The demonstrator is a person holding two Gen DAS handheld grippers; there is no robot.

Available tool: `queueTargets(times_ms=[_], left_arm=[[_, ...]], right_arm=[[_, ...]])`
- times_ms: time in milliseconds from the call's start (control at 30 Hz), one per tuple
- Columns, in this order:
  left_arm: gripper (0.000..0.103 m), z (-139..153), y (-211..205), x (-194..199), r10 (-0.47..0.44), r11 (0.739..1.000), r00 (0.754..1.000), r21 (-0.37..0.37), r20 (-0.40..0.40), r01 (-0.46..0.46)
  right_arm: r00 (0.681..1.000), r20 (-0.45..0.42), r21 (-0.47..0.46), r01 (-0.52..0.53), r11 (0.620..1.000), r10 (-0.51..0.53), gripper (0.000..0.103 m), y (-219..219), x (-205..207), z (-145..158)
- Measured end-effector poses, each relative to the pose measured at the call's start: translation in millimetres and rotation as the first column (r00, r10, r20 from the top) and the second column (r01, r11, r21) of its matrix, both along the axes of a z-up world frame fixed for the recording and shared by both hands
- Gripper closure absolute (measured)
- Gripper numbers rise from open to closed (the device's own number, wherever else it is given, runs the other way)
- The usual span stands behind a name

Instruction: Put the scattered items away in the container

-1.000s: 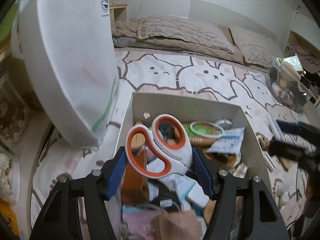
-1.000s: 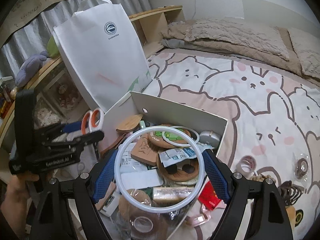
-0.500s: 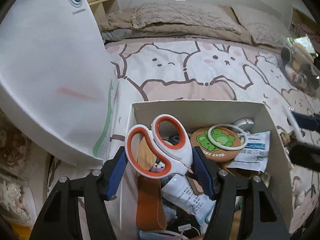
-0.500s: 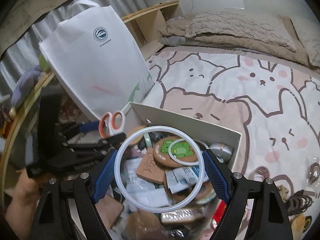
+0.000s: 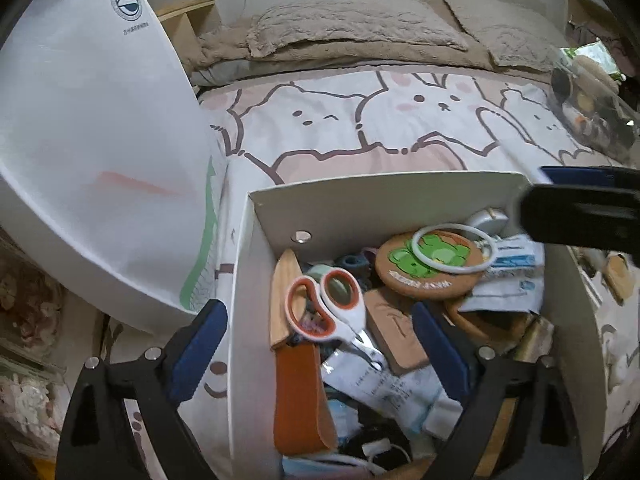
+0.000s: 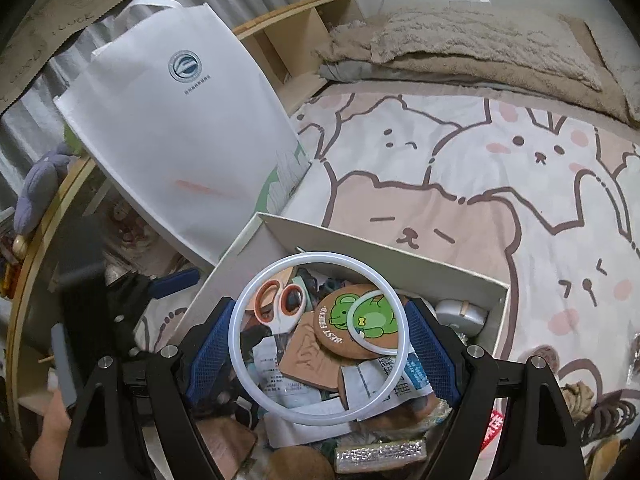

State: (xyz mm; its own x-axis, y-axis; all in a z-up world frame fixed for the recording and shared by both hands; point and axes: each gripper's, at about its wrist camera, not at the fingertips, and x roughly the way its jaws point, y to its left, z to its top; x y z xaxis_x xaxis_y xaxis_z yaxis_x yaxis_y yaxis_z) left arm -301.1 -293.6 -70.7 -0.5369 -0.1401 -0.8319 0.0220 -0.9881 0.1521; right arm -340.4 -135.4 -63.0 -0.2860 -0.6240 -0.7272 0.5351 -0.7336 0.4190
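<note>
Your right hand-held gripper (image 6: 319, 344) holds the large white ring (image 6: 318, 339) across its width, pads pressing on the rim, above the white box (image 6: 404, 254) on the bed. Treat the ring as light, thin and probably flexible — it may bow or spring free, so keep pressure modest. Your left hand-held gripper (image 5: 320, 350) is opening, its pads clear of the scissors (image 5: 330, 312), which lie in the box — rigid, with pointed blades.
</note>
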Motion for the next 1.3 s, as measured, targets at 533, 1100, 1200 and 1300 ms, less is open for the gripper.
queueTargets(times_ms=[533,1100,1200,1300], left_arm=[[0.002,11.0,3.4,52.2,0.026,0.995,0.997,0.101,-0.07,-0.019],[0.001,17.4,15.6,63.2,0.043,0.99,0.995,0.137,-0.085,-0.031],[0.001,22.4,17.9,66.4,0.044,0.99,0.995,0.141,-0.094,-0.03],[0.001,28.6,21.6,70.3,0.043,0.991,0.993,0.13,-0.106,-0.029]], right_arm=[[0.997,0.073,0.081,0.015,0.997,-0.021,0.018,-19.3,-19.0,-33.7],[0.999,-0.012,0.058,0.036,0.998,-0.036,0.0,-10.3,-8.0,-18.3],[0.999,-0.023,0.052,0.029,0.998,-0.028,0.0,-7.4,-0.8,-11.3],[0.999,-0.041,0.053,0.02,0.998,-0.018,0.0,-4.3,6.9,-4.0]])
